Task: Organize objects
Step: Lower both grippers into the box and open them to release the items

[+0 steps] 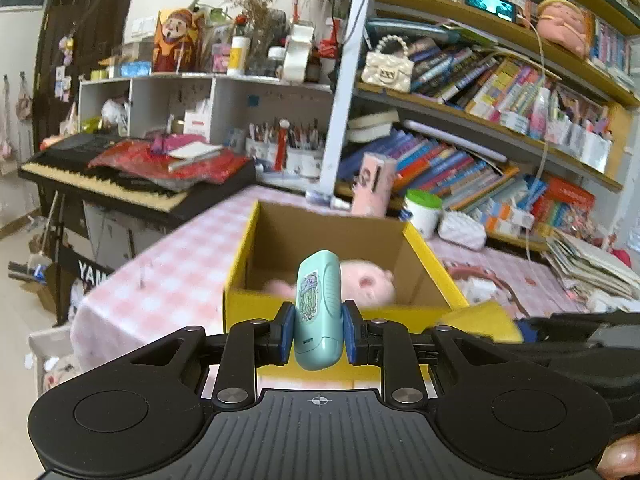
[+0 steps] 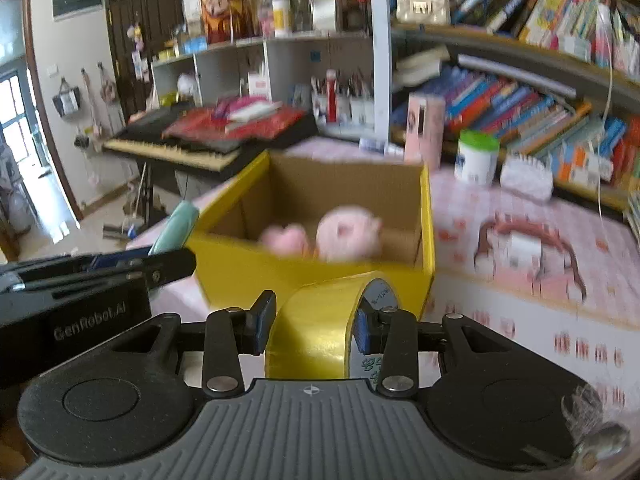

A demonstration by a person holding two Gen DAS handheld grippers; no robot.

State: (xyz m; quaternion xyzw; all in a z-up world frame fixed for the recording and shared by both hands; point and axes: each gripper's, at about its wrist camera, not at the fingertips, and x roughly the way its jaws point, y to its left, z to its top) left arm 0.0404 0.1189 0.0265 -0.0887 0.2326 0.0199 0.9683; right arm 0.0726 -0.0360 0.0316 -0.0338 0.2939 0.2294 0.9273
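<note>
Starting at the far left of the room, one black keyboard (image 1: pixel 104 178) stands on its stand with one red cloth (image 1: pixel 160 160) heaped on its right end and a book or two on top; I cannot count them surely. Moving right, your left gripper (image 1: pixel 318 334) is clenched on one mint-green case (image 1: pixel 319 310), which stands upright between the blue pads with a sticker on its face. In the right wrist view this same case (image 2: pixel 176 226) shows at the left, held just outside the left wall of the box. Ahead of both grippers sits one yellow cardboard box (image 1: pixel 240 248), open at the top, on the pink checked tablecloth (image 1: pixel 168 264). Inside it lies one pink plush toy (image 2: pixel 346 234); blur makes it look like two lumps, a small one left and a round one right. Right of the case, your right gripper (image 2: pixel 310 326) is grasping one roll of yellow tape (image 2: pixel 316 328), held on edge with its core facing right, just in front of the box's near wall. Behind the box stand one tall pink carton (image 1: pixel 372 184) and, to its right, one white jar with a green lid (image 1: pixel 423 212), then one white quilted pouch (image 1: pixel 462 230). Farther right on the cloth lies one small white block (image 2: pixel 524 248) inside a dark curved band. The bookshelves (image 1: pixel 480 148) fill the right side, with too many books to count.
</note>
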